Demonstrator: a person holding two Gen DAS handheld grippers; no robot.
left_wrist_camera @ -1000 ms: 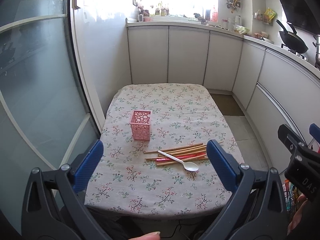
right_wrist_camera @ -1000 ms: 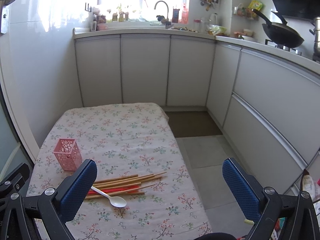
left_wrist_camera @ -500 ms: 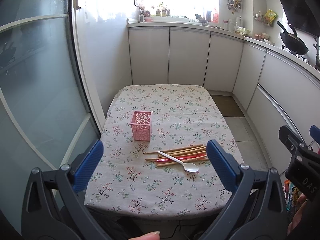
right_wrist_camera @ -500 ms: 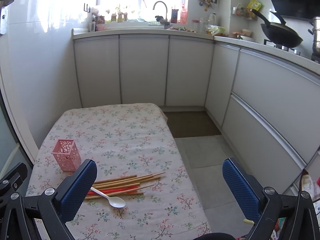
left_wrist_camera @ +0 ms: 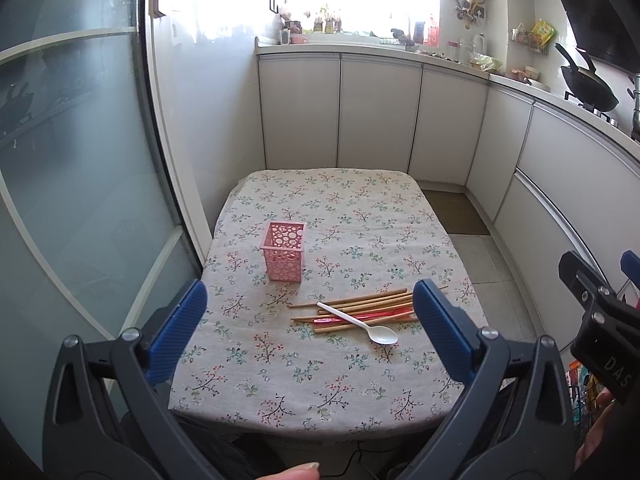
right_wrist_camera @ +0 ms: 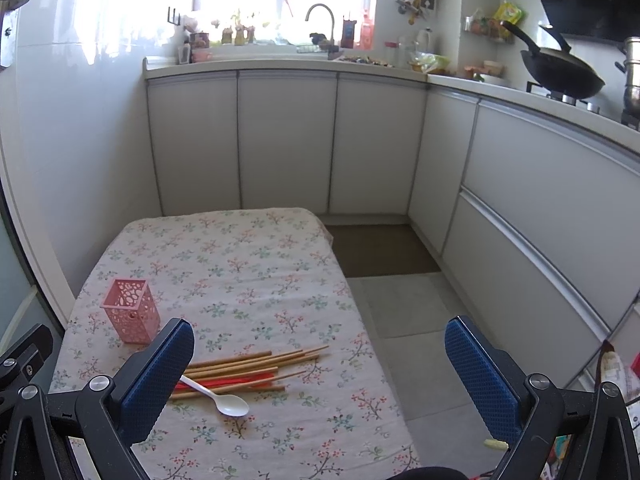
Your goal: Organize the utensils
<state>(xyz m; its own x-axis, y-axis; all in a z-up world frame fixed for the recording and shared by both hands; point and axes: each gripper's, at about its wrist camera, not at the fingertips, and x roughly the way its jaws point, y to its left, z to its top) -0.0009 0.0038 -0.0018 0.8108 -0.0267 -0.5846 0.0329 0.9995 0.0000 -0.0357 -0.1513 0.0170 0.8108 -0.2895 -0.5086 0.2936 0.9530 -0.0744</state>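
Observation:
A pink perforated holder (left_wrist_camera: 283, 257) (right_wrist_camera: 131, 312) stands upright and empty on the flowered tablecloth (left_wrist_camera: 344, 224) (right_wrist_camera: 248, 264). To its right lies a loose pile of wooden chopsticks (left_wrist_camera: 360, 302) (right_wrist_camera: 256, 362) with a red one (left_wrist_camera: 376, 315) (right_wrist_camera: 236, 381) among them, and a white plastic spoon (left_wrist_camera: 362, 323) (right_wrist_camera: 218, 397) rests across the pile. My left gripper (left_wrist_camera: 310, 320) hangs open above the table's near edge, nothing between its blue pads. My right gripper (right_wrist_camera: 318, 364) is open too, held off the table's right side; it also shows at the right edge of the left wrist view (left_wrist_camera: 600, 304).
A frosted glass door (left_wrist_camera: 80, 184) runs close along the table's left side. White cabinets (right_wrist_camera: 288, 140) line the back and right walls, with a wok (right_wrist_camera: 560, 72) on the stove. Tiled floor and a brown mat (right_wrist_camera: 380, 250) lie right of the table.
Both views have shifted only slightly; the grippers stay open and the utensils and holder have not moved.

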